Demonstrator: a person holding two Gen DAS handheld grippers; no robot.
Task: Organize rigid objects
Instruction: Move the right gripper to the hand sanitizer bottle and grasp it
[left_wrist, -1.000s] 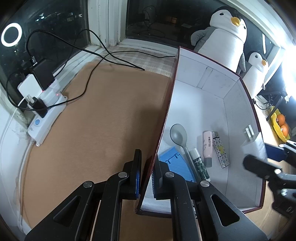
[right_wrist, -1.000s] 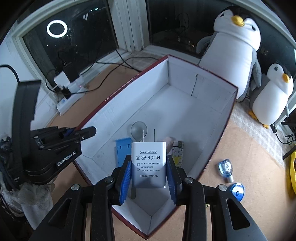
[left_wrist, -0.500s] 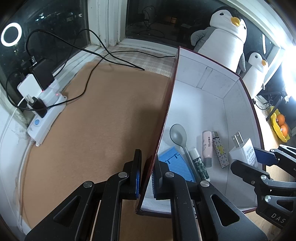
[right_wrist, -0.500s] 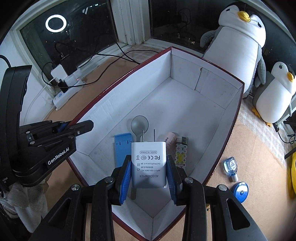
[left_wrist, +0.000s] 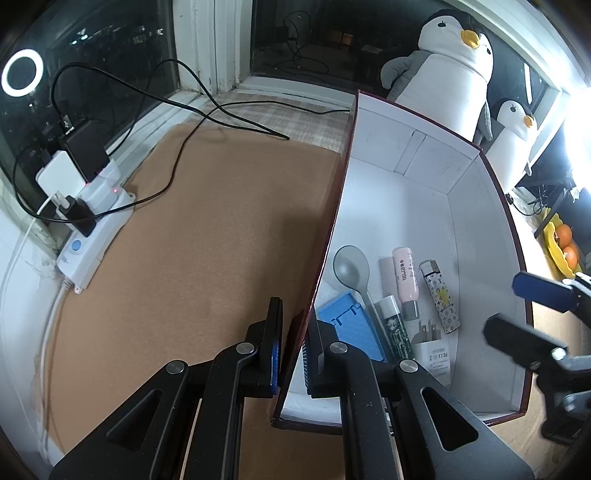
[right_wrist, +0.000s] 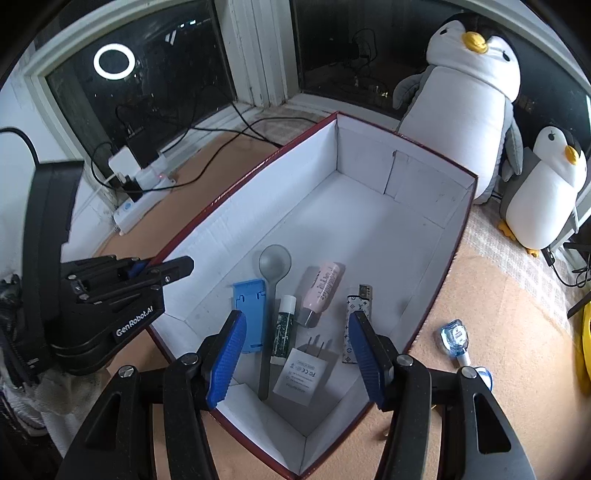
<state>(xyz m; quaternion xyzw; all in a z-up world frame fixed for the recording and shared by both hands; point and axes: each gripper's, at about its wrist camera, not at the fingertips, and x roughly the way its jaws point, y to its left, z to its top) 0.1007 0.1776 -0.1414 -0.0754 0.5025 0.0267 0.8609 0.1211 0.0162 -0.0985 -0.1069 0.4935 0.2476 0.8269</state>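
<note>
**Charger lies in the box, right jaws wide above it**

At far left, a white power strip (left_wrist: 94, 236) with plugged-in adapters sits by the window sill, its black cables trailing across the tan mat (left_wrist: 207, 236).

Next comes the left gripper (left_wrist: 291, 354). Its jaws are narrow and straddle the left wall of the box (left_wrist: 480, 229), 1 finger outside and 1 inside, pinching the maroon-edged cardboard near the front corner.

Inside the white-lined box, the items lie in a loose row on the floor. From left to right in the right wrist view: a blue plastic holder (right_wrist: 251, 317), a grey spoon (right_wrist: 271, 295) with its bowl toward the far wall, a slim green-patterned tube (right_wrist: 283, 330), a pink bottle (right_wrist: 321, 291) and a patterned lighter (right_wrist: 356, 321). The white charger (right_wrist: 304, 371) lies flat on the box floor in front of the tube and bottle, label up, its 2 prongs pointing toward the far wall, touching neither finger.

The right gripper (right_wrist: 297, 358) hangs over the near end of the box with its jaws wide apart, the blue pads either side of the charger and holding nothing.

Right of the box, 2 small blue items (right_wrist: 456, 338) rest on the mat. 2 plush penguins (right_wrist: 472, 103) stand behind the far right corner.
</note>
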